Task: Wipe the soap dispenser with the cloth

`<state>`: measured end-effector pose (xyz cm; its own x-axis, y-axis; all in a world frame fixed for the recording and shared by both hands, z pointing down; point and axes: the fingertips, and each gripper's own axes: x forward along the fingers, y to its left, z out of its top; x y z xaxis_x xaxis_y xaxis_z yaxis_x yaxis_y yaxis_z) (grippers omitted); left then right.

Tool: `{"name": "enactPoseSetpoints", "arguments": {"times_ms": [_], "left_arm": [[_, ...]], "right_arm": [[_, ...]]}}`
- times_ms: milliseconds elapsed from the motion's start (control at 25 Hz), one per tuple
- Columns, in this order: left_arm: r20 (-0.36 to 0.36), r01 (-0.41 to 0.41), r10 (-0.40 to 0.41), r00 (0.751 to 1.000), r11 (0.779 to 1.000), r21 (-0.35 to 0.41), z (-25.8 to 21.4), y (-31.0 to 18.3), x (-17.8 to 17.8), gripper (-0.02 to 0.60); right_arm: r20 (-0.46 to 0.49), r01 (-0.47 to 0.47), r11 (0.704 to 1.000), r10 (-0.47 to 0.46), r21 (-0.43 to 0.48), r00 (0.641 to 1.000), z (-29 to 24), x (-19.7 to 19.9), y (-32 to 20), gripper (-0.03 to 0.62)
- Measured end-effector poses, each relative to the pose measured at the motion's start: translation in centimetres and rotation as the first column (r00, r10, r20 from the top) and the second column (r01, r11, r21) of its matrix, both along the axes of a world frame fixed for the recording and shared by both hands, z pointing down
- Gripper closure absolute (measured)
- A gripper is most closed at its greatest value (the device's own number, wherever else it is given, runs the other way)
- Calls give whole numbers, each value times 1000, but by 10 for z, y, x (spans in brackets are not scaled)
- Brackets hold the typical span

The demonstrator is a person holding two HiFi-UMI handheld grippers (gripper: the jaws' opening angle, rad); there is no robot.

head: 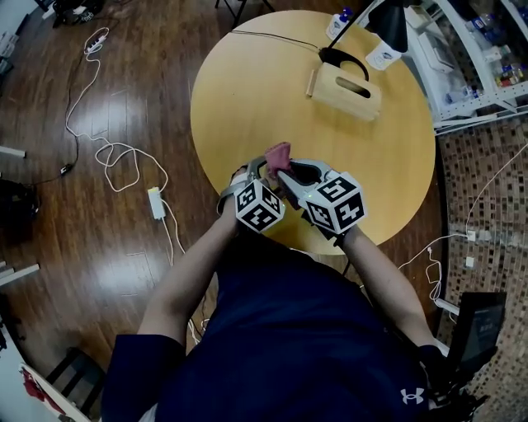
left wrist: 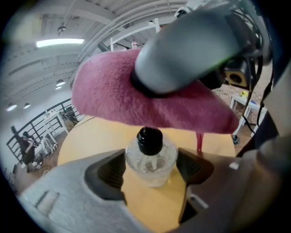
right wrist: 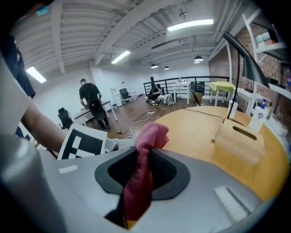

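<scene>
Both grippers are close together over the near edge of the round wooden table (head: 247, 91). My left gripper (left wrist: 151, 167) is shut on the soap dispenser (left wrist: 150, 157), a clear bottle with a black cap, with a pad pressed against each side. My right gripper (right wrist: 141, 175) is shut on a pink cloth (right wrist: 148, 139). In the left gripper view the cloth (left wrist: 113, 98) hangs just above the cap, apart from it. In the head view the cloth (head: 278, 154) pokes up between the left gripper (head: 252, 171) and the right gripper (head: 287, 171); the bottle is hidden there.
At the table's far side stand a wooden box with a slot (head: 346, 91), a black lamp (head: 388, 25) and two white bottles (head: 338, 25). White shelving (head: 470, 66) lies to the right, and cables (head: 107, 152) run over the floor at left. A person (right wrist: 93, 107) stands far off.
</scene>
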<state>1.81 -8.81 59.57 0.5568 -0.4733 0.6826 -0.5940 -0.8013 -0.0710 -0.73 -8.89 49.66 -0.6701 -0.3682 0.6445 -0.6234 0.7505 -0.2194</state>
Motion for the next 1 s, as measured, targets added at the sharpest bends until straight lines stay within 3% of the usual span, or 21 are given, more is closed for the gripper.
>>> {"name": "enactPoseSetpoints", "arguments": {"times_ms": [200, 280, 400, 480, 600, 760, 1000], "left_arm": [[-1, -3, 3, 1000, 1000, -2, -1, -1, 3, 233], [-1, -2, 2, 1000, 1000, -3, 0, -1, 2, 233], [-3, -4, 4, 1000, 1000, -3, 0, -1, 0, 233], [-7, -4, 4, 1000, 1000, -2, -1, 0, -1, 233], [-10, -3, 3, 1000, 1000, -2, -2, 2, -2, 233], [-11, -2, 2, 1000, 1000, 1, -1, 2, -2, 233], [-13, -2, 2, 1000, 1000, -2, -2, 2, -2, 233]], "right_arm": [[-31, -161, 986, 159, -53, 987, -1, 41, -31, 505], [-36, -126, 992, 125, -24, 991, -10, 35, -28, 504], [-64, 16, 1000, -15, 18, 998, -15, 3, -7, 503], [-101, 64, 998, -62, 18, 993, -6, -6, 0, 505], [-67, -23, 999, 22, -26, 998, -1, 9, -12, 505], [-118, -106, 994, 106, 8, 987, -3, 41, -30, 504], [-126, 97, 994, -91, 43, 988, -12, -6, 2, 503]]}}
